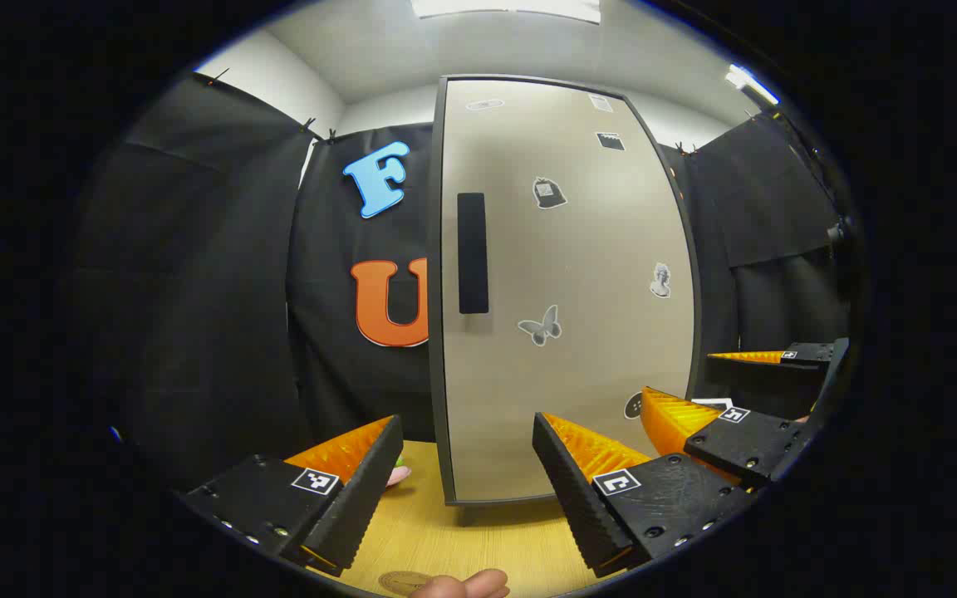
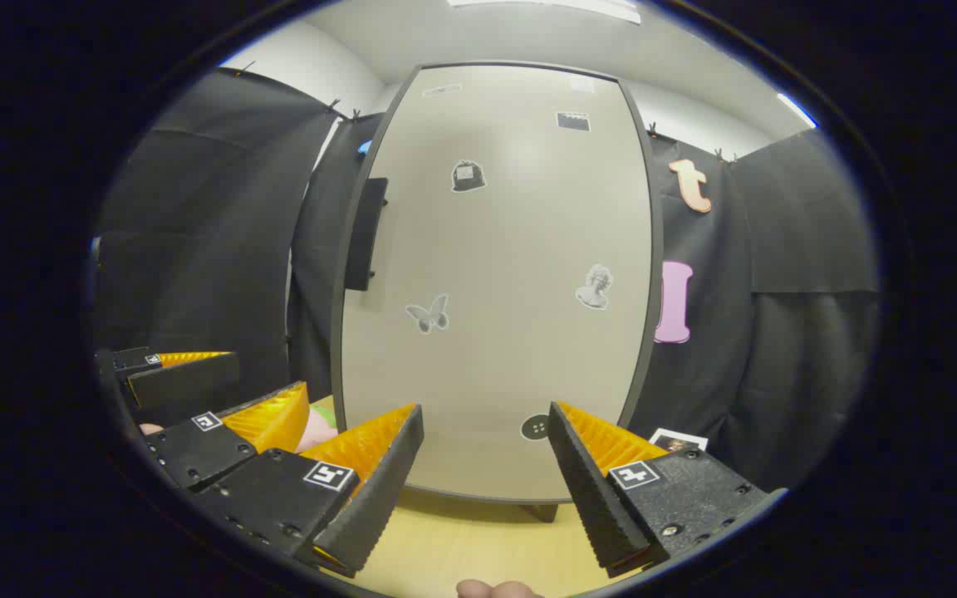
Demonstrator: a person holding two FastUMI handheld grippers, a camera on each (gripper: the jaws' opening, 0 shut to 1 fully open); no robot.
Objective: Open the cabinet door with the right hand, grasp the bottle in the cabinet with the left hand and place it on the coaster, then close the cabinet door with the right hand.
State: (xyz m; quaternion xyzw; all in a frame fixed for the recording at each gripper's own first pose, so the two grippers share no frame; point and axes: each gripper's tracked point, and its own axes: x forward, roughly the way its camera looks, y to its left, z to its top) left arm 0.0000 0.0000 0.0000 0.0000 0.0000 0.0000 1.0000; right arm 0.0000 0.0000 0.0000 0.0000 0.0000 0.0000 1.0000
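Cabinet [image 1: 566,291] stood shut on the wooden worktop [image 1: 478,540], its beige door [image 2: 495,282] taking most of both views w/ stickers scattered over it. Bottle presumably inside, hidden behind the door; can't confirm. Dark vertical handle [image 1: 472,253] sat near the door's left edge, seen side-on in the right gripper view [image 2: 365,234]. Coaster: a round disc at the worktop's near edge [image 1: 404,581] was prob. it, but too cut off to be sure.

Right gripper [image 2: 485,465] hung in front of the door's lower middle, jaws wide, nothing between them, not touching. Left gripper [image 1: 466,469] was just beside it, jaws wide too, empty.

Step in hand, I judged: open the door, not yet begun. To do it well the right gripper needed to go up and across to the handle, close squarely on it, then pull along the hinge arc w/o twisting. Left gripper should keep out of the door's swing.
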